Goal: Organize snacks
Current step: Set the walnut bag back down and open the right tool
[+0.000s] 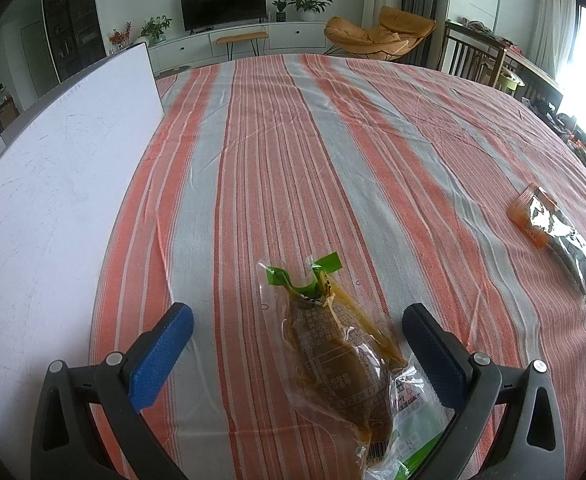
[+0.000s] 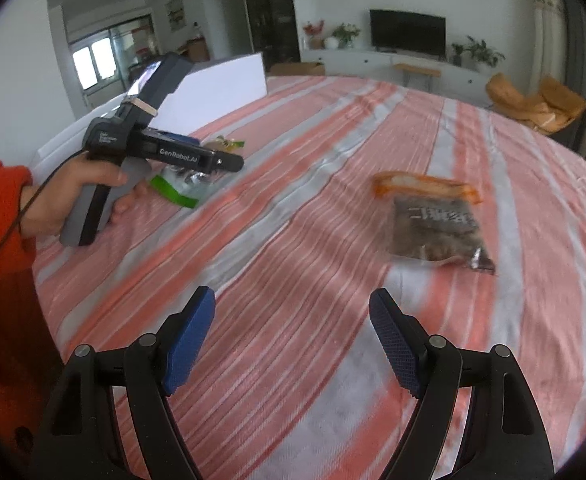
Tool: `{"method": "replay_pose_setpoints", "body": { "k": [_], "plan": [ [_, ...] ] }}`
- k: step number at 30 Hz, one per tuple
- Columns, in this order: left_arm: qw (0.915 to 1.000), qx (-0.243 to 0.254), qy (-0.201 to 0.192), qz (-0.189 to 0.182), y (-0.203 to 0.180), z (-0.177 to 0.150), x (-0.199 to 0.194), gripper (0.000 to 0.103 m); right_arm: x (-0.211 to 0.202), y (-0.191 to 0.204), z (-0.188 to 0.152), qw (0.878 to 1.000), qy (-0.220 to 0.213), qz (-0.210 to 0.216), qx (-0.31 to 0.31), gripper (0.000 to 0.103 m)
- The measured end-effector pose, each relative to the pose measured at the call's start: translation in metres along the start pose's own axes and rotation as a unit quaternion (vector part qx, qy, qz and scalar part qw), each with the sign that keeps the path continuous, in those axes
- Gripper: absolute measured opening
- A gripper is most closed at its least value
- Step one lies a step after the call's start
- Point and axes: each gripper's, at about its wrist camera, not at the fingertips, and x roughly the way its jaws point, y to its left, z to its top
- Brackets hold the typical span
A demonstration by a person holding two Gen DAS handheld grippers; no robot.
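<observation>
Lying apart, 2 snack packets (image 1: 335, 356) (image 2: 433, 220), striped cloth (image 1: 293, 160)

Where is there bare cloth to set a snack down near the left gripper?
Widest free patch: the striped cloth between the white board and the orange-edged packet. Crowded only between the open left gripper fingers, where the green-tipped brown packet lies. Cloth before the open right gripper is bare too.

2 snack packets (image 1: 335, 364) (image 1: 553, 236) apart on tablecloth (image 1: 293, 160)
</observation>
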Motion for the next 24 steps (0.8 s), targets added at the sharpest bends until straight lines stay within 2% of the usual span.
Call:
{"method": "replay_pose_setpoints", "body": {
  "k": [2, 4, 8, 10, 12, 15, 20, 22, 24],
  "plan": [
    [1.0, 0.0, 0.0, 0.0, 0.0, 0.0, 0.0, 0.103, 0.004, -0.007, 0.002, 1.0, 0.003, 0.006, 0.021, 0.082],
    [1.0, 0.0, 0.0, 0.0, 0.0, 0.0, 0.0, 0.103, 0.013, -0.021, 0.005, 0.998, 0.024, 0.004, 0.058, 0.082],
    [1.0, 0.0, 0.0, 0.0, 0.0, 0.0, 0.0, 0.103, 0.008, -0.051, 0.004, 0.992, 0.009, -0.013, 0.123, 0.082],
    [1.0, 0.0, 0.0, 0.0, 0.0, 0.0, 0.0, 0.103, 0.002, -0.064, 0.001, 0.988, 0.005, -0.055, 0.147, 0.082],
    [1.0, 0.0, 0.0, 0.0, 0.0, 0.0, 0.0, 0.103, -0.006, -0.08, -0.006, 0.978, 0.007, -0.117, 0.172, 0.082],
    [1.0, 0.0, 0.0, 0.0, 0.0, 0.0, 0.0, 0.103, -0.019, -0.095, -0.015, 0.969, 0.0, -0.143, 0.199, 0.082],
    [1.0, 0.0, -0.001, 0.0, 0.0, 0.0, 0.0, 0.103, -0.011, -0.082, -0.009, 0.973, 0.03, -0.162, 0.159, 0.083],
    [1.0, 0.0, -0.001, 0.0, 0.0, 0.0, 0.0, 0.103, -0.004, -0.071, 0.0, 0.981, 0.036, -0.133, 0.14, 0.082],
    [1.0, 0.0, -0.001, 0.0, 0.0, 0.0, 0.0, 0.103, 0.005, -0.058, 0.01, 0.986, 0.049, -0.122, 0.106, 0.082]
  ]
}}
